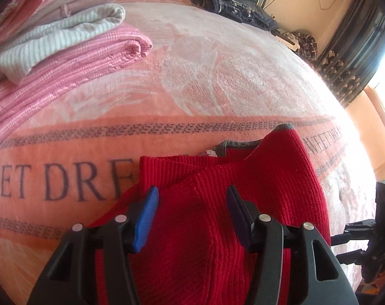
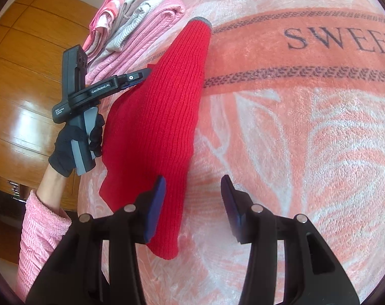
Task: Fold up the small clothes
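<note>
A red ribbed knit garment with grey trim lies on the pink blanket, folded into a long strip. My left gripper is open right over the garment's near part, blue pads spread with red knit between and under them. In the right wrist view, the left gripper sits at the strip's left edge, held by a black-gloved hand. My right gripper is open; its left finger is over the strip's right edge and its right finger is over bare blanket. The right gripper shows at the left wrist view's right edge.
A stack of folded pink, striped and beige clothes rests at the blanket's far left. The blanket with "SWEET DREAM" lettering covers the bed. Dark clothes lie at the far end. A wooden floor lies beyond the bed's edge.
</note>
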Demonstrator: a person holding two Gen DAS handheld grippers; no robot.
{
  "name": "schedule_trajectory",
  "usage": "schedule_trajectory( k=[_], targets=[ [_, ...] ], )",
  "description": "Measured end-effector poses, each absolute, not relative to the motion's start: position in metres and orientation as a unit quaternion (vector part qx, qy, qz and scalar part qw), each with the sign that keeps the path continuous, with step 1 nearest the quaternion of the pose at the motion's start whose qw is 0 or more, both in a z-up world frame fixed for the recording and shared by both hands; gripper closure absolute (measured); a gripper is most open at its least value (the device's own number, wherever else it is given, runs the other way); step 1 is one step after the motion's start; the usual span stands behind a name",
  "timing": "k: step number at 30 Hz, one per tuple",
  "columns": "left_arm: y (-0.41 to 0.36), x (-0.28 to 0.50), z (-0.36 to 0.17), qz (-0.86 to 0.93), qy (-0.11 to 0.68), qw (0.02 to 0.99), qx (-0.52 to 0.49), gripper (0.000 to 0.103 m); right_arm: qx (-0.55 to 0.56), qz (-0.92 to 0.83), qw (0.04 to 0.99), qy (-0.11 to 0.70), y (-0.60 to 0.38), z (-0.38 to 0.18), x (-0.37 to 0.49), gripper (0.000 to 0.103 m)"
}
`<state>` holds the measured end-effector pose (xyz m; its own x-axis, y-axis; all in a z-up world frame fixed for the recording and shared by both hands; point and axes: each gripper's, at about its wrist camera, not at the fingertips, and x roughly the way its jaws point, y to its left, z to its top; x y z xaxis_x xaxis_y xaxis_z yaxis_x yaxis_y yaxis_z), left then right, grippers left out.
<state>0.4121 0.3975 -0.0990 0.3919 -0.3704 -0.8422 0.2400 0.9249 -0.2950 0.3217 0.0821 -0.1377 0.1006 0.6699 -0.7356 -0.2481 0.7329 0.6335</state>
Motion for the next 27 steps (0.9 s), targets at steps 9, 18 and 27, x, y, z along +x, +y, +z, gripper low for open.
schedule_trajectory(
  k=[9, 18, 27],
  targets=[
    [0.411, 0.393, -0.082, -0.149, 0.449, 0.878, -0.072, 0.099, 0.181, 0.303, 0.717, 0.6, 0.073, -0.148, 0.322, 0.055],
    [0.423, 0.397, -0.09, -0.12, 0.452, 0.878, -0.103, 0.079, 0.169, 0.302, 0.72, 0.602, 0.087, -0.147, 0.323, 0.053],
    [0.459, 0.341, -0.069, -0.089, 0.449, 0.877, -0.145, 0.064, 0.149, 0.315, 0.716, 0.605, 0.092, -0.144, 0.312, 0.052]
  ],
)
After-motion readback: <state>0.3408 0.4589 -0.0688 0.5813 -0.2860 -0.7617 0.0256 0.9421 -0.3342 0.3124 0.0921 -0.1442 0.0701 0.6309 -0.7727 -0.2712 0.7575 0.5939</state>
